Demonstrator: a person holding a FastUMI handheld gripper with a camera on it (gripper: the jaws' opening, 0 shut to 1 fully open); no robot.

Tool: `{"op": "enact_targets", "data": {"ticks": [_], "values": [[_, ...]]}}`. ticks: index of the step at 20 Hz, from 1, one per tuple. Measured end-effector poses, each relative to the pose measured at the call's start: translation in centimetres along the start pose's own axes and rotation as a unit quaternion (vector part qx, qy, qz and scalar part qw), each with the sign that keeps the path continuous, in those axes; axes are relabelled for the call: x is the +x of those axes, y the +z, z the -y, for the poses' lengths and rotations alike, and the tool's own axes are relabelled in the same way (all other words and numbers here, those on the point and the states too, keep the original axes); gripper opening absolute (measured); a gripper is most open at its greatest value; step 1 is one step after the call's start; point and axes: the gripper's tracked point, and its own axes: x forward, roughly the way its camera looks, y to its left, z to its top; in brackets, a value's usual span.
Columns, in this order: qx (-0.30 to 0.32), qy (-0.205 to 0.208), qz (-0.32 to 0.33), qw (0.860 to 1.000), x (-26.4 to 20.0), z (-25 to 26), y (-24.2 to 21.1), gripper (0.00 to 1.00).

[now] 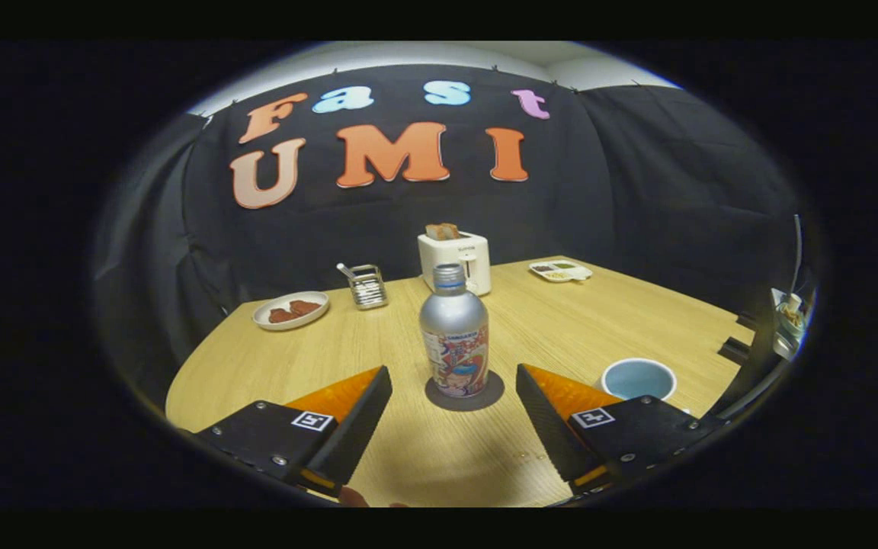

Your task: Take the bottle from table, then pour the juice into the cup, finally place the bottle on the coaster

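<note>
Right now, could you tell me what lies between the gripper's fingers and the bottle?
In the gripper view, bare table separates the open gripper from the bottle, which stands upright on the coaster.

The bottle (453,335) standing on the table just ahead of the open tongs (454,396) carries a colourful printed label with a line of small lettering along its top, too blurred to read. The toaster (455,261) far behind it bears a tiny brand mark, also illegible. Each finger of the tongs wears a small square black-and-white marker tag.
</note>
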Motion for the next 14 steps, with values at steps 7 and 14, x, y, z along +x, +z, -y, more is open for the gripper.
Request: {"op": "enact_targets", "data": {"ticks": [7,14], "values": [[-0.015,0.096,0.065,0.993,-9.3,-6.8,2.3,0.97],[-0.056,0.163,0.117,0.978,-15.7,-11.6,2.1,0.97]]}}
